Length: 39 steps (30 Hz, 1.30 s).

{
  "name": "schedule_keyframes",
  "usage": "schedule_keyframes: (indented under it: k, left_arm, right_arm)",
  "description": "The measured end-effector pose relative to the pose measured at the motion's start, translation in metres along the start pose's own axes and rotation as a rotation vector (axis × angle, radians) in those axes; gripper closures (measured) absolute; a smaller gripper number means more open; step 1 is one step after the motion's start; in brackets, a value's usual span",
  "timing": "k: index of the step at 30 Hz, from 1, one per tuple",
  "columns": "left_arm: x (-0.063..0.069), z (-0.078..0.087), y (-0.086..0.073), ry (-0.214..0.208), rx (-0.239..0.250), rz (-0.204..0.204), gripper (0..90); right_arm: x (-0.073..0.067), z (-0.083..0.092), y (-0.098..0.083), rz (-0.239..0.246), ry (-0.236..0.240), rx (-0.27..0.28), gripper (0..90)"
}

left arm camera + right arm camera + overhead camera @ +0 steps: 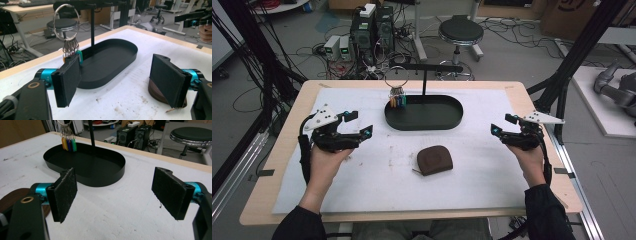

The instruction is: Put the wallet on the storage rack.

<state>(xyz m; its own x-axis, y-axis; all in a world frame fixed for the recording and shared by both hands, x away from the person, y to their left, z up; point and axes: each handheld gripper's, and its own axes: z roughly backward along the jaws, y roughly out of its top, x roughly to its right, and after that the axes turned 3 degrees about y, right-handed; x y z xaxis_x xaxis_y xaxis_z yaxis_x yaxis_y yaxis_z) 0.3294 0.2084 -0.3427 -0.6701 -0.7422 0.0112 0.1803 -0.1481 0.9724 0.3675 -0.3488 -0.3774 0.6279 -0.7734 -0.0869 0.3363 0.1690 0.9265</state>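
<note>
While both tools gape, brown pouch point(435, 159) lies between them.

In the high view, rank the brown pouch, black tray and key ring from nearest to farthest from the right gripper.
From the right gripper:
1. Brown pouch, toward the table's middle, nearer the person.
2. Black tray, center, farther back.
3. Key ring, hanging over the tray's far left end.
</note>
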Motion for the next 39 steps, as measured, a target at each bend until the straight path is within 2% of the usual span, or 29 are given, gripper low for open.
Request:
schedule_keyframes:
  k: [15, 22, 27, 33, 39]
  left_arm:
    - [-0.006, -0.001, -0.005, -0.022, 0.008, 0.003, 24.5]
    - [-0.008, -0.004, -0.010, -0.034, 0.016, 0.027, 24.5]
    - [-0.008, -0.010, -0.013, -0.041, 0.003, 0.033, 24.5]
    - [-0.011, -0.015, -0.017, -0.027, -0.006, 0.037, 24.5]
    - [-0.018, -0.012, -0.024, -0.006, -0.008, 0.053, 24.5]
  right_arm:
    - [0.003, 0.000, -0.001, -0.004, 0.001, 0.002, 21.0]
    - [0.000, 0.002, -0.001, 0.008, 0.010, 0.006, 21.0]
    - [0.000, 0.003, -0.002, 0.015, 0.014, 0.002, 21.0]
    - [-0.001, 0.006, -0.005, 0.019, 0.027, 0.000, 21.0]
    - [-0.005, 0.003, -0.005, 0.027, 0.046, -0.006, 21.0]
